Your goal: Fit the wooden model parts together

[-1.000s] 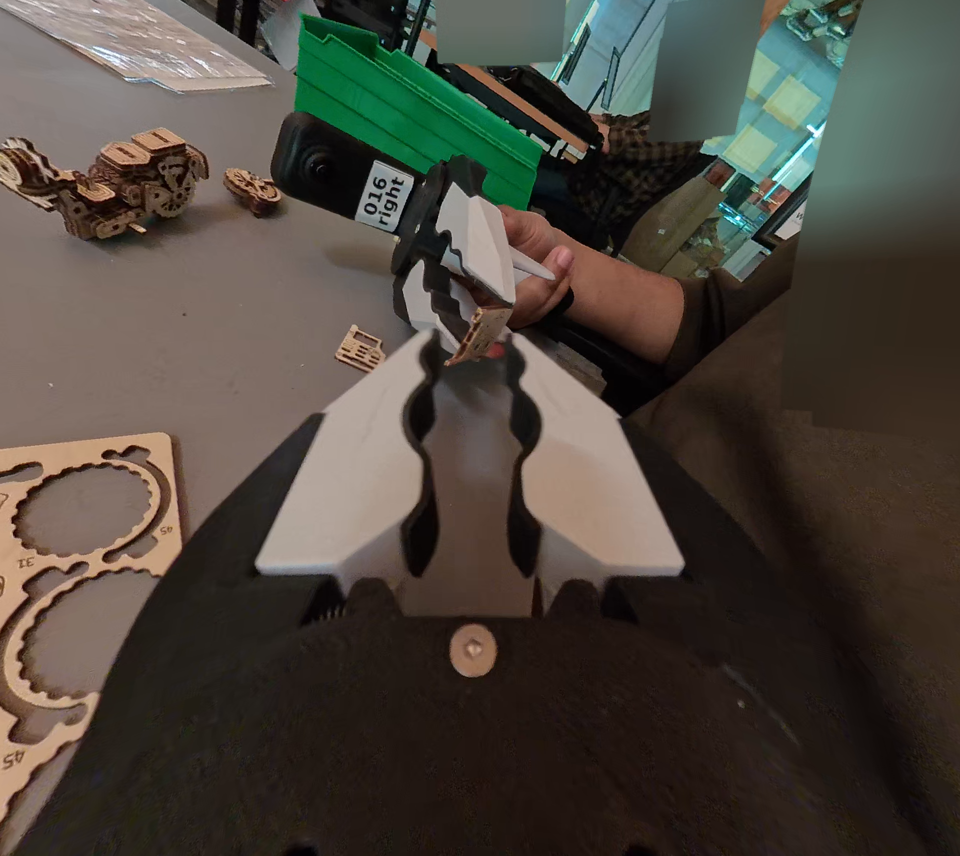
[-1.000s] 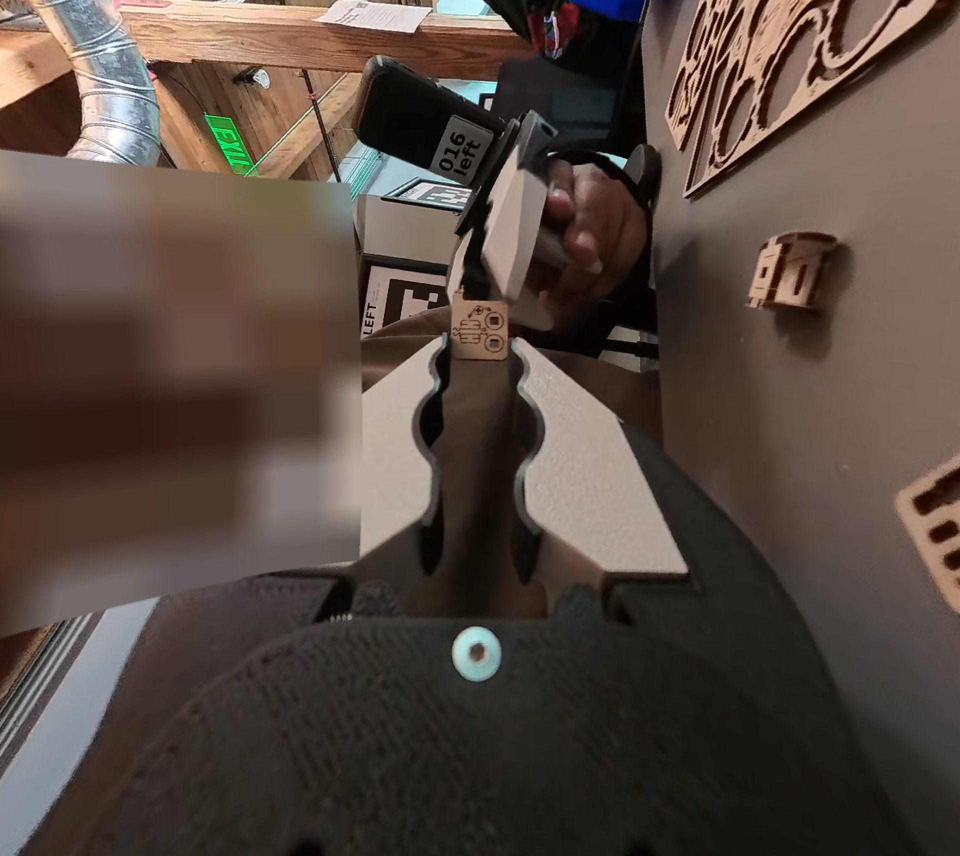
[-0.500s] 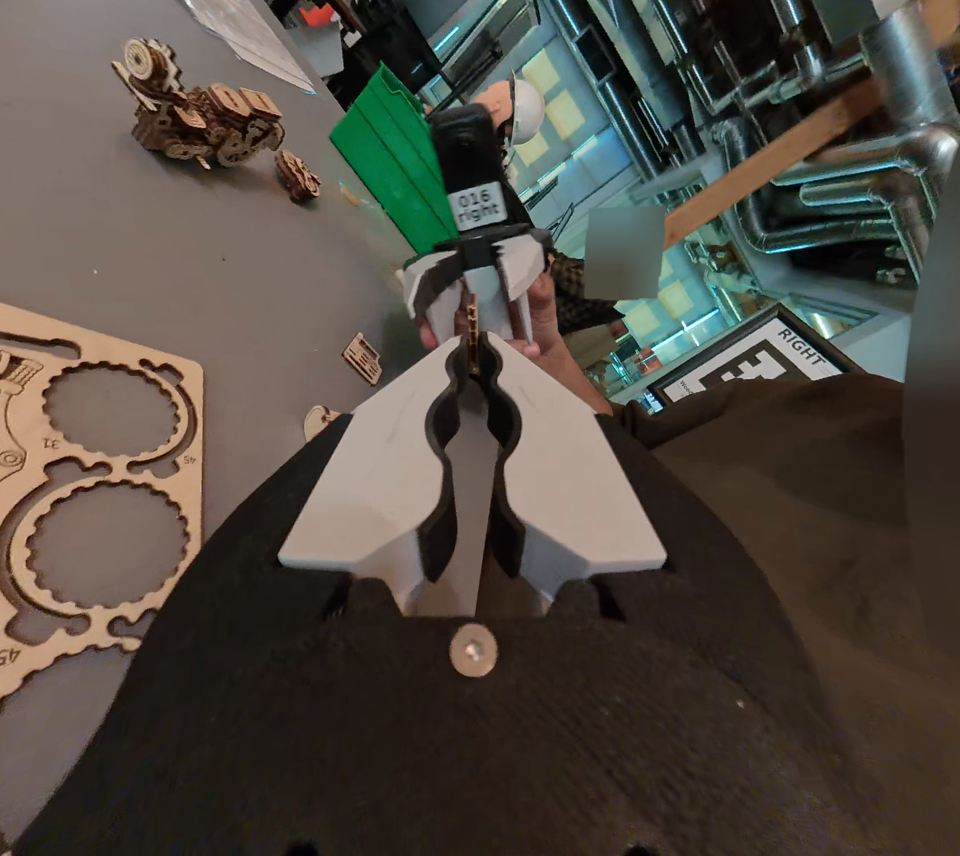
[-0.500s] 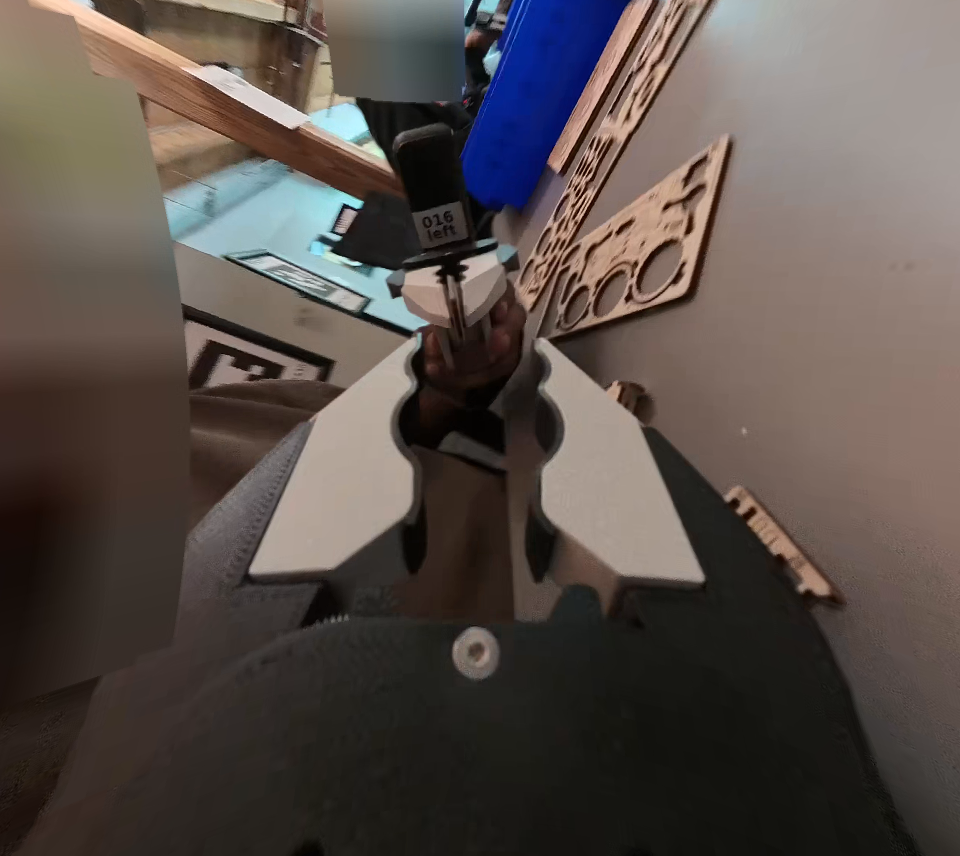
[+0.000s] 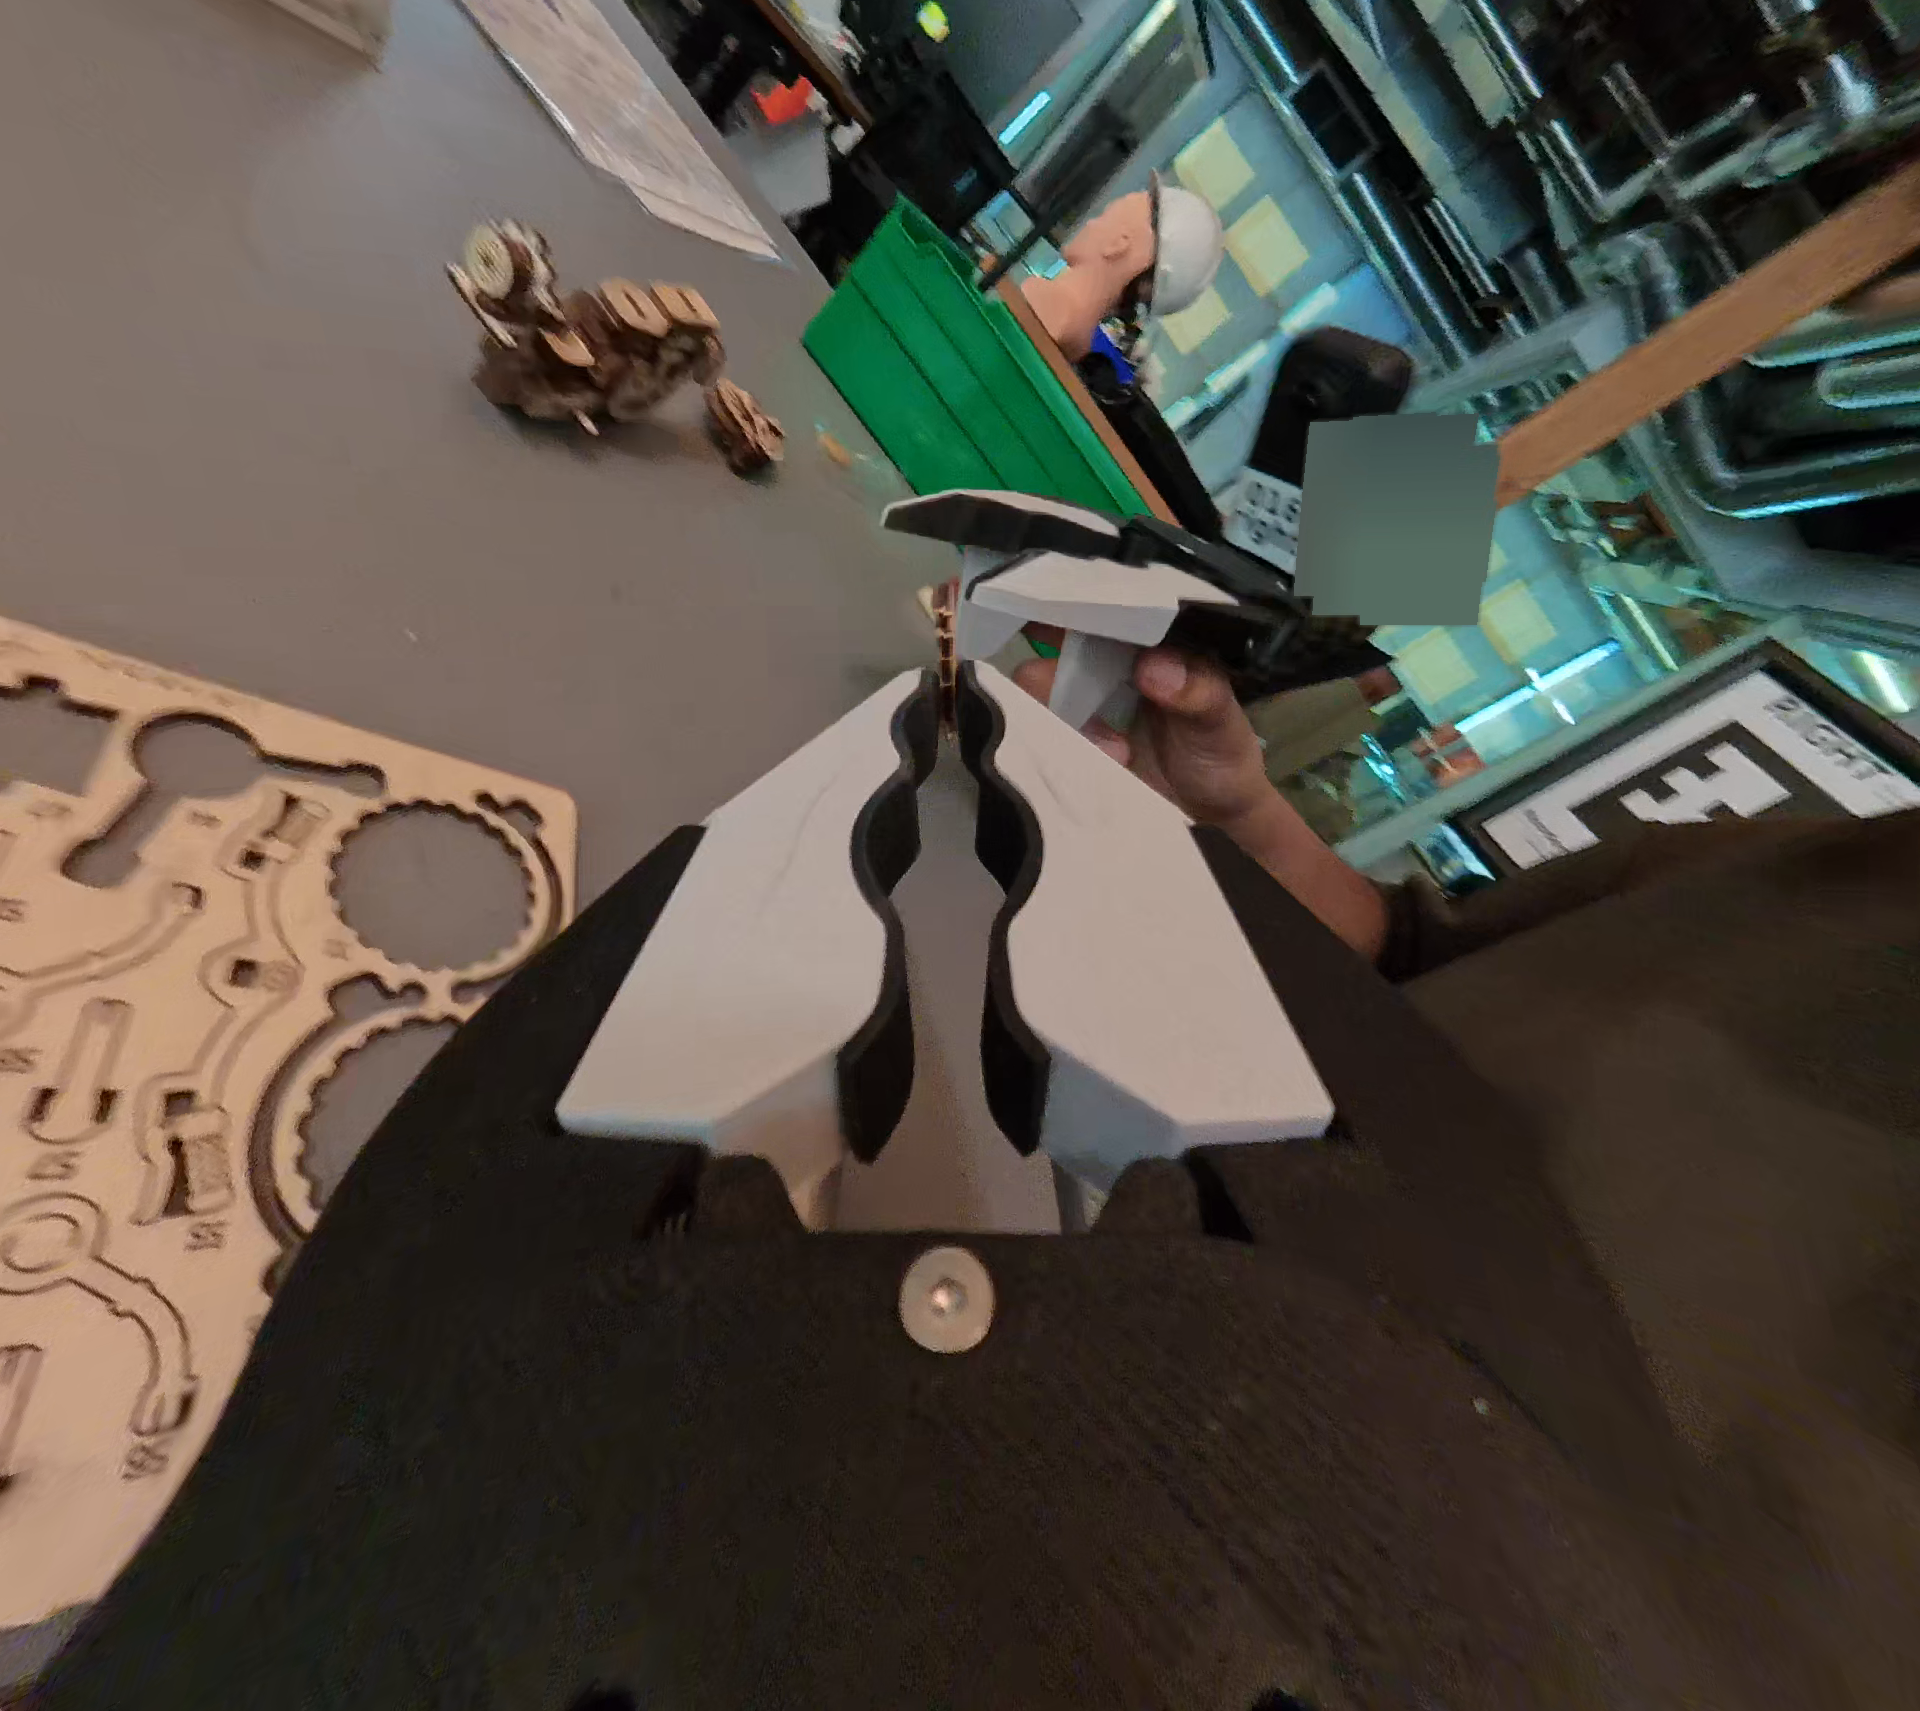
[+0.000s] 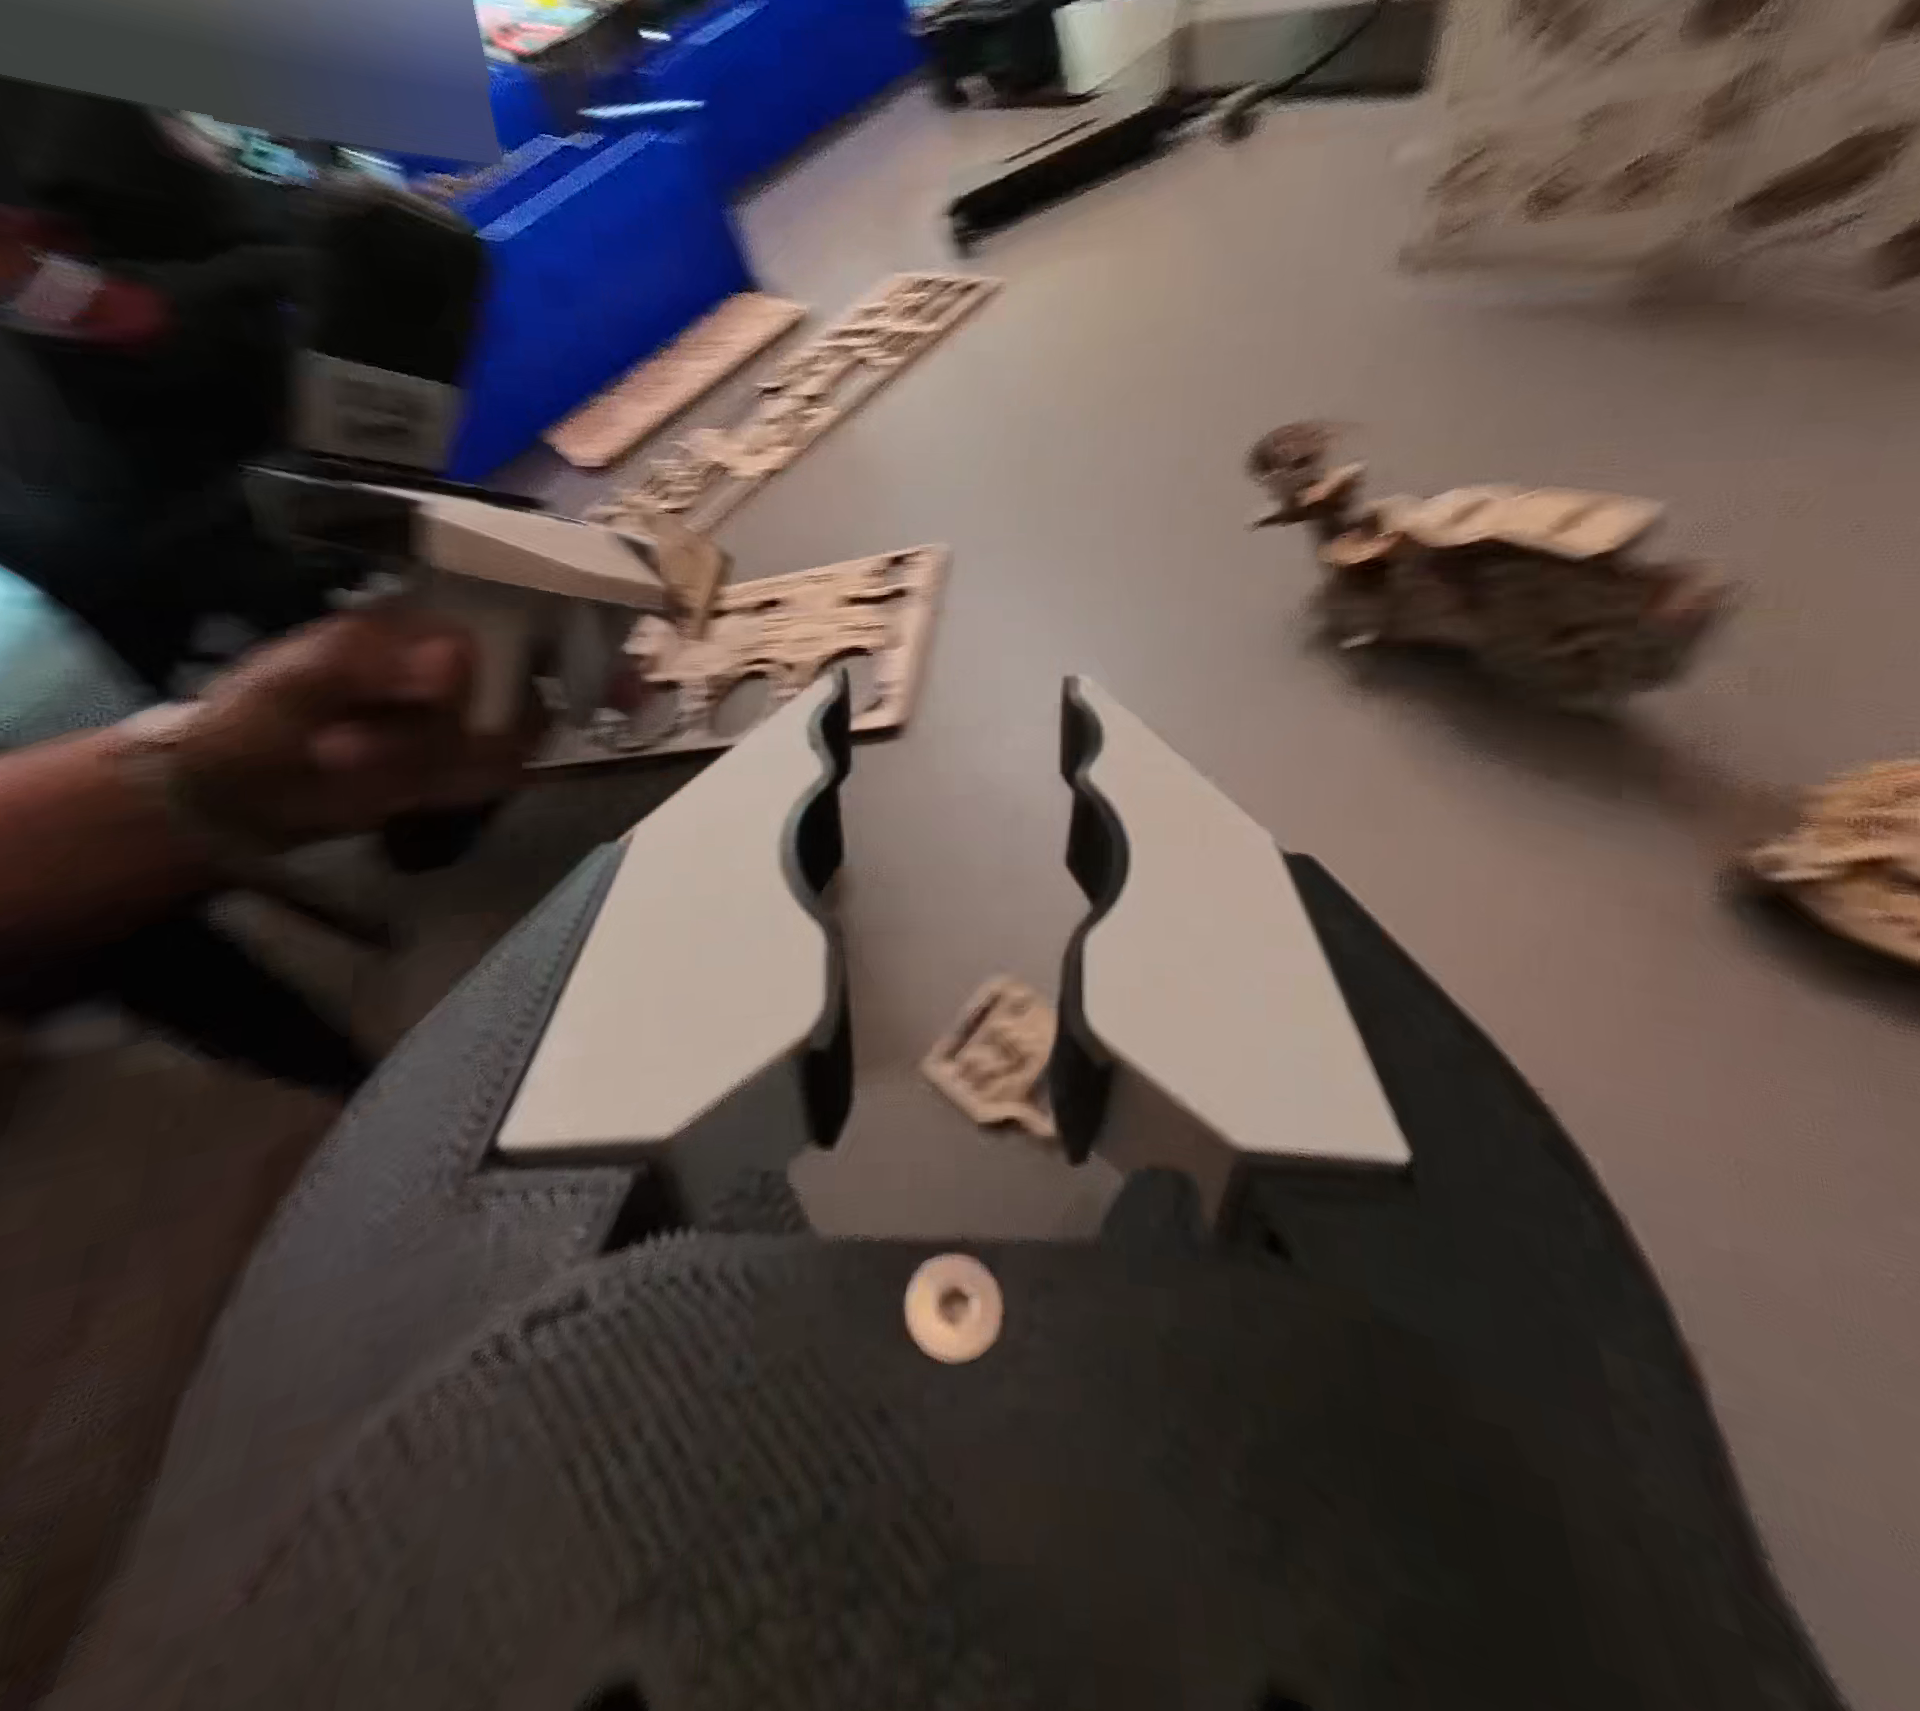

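Right gripper (image 6: 954, 695) has let go and swung down toward the bench (image 6: 1247, 373), jaws wide and empty. Left gripper (image 5: 948, 685) jaws stay narrow, pinching the wooden part (image 5: 944, 638) edge-on at frame centre. Half-built model (image 5: 592, 352) sits upper left, cut-out sheet (image 5: 208, 934) lower left.

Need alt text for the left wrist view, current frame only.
The left gripper is shut on a thin wooden piece held edge-on at its fingertips, above a grey table. The right gripper sits just beyond it, jaws apart. On the table lie a laser-cut wooden sheet and a part-built wooden model.
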Motion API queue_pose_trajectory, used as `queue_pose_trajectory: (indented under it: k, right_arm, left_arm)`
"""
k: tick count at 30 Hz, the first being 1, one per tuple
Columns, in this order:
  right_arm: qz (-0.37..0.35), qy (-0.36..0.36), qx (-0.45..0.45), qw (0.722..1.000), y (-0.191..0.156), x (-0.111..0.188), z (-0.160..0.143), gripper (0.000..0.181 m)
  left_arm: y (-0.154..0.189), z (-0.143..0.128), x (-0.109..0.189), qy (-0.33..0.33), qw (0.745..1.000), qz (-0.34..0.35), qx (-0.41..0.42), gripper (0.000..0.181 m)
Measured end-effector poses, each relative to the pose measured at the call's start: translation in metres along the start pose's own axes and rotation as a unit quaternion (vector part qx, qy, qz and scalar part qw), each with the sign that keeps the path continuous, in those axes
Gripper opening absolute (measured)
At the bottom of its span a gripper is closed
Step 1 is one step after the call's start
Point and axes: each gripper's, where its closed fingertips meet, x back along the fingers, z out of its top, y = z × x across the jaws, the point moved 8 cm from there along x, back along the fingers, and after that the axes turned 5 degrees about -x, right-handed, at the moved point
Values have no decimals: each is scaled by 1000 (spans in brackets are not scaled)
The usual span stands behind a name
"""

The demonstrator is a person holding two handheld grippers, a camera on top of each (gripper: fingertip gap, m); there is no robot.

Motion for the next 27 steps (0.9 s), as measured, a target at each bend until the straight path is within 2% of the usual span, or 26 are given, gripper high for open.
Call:
queue_pose_trajectory:
  k: [3, 6, 11, 15, 19, 20, 22, 25, 26, 27]
  right_arm:
    - [-88, 21, 98, 991, 5, 4, 9, 54]
    - [-105, 49, 111, 987, 0, 4, 11, 55]
    - [-72, 49, 74, 993, 5, 5, 4, 54]
    - [-70, 72, 115, 988, 12, 8, 6, 47]
    - [-52, 77, 146, 985, 11, -4, 17, 37]
    - [-43, 73, 147, 986, 10, -8, 19, 31]
    - [-1, 55, 142, 988, 8, -16, 21, 2]
    - [18, 67, 104, 992, 12, -25, 28, 1]
    - [19, 77, 96, 992, 14, -25, 30, 11]
    - [20, 84, 96, 992, 15, -24, 31, 12]
  left_arm:
    - [-2, 14, -7, 21, 999, 24, -10, 1]
    - [-5, 27, -23, 10, 999, 33, -23, 2]
    - [-14, 31, -49, -27, 998, 25, -55, 2]
    - [-22, 22, -47, -49, 996, 26, -65, 2]
    - [-31, 25, -49, -52, 997, 23, -48, 2]
    - [-32, 26, -51, -53, 997, 20, -43, 1]
    - [-34, 28, -56, -59, 997, 23, -47, 2]
    - [-32, 36, -61, -66, 992, 38, -96, 2]
    - [-31, 38, -61, -65, 990, 43, -114, 2]
    - [-30, 40, -58, -64, 988, 49, -131, 2]
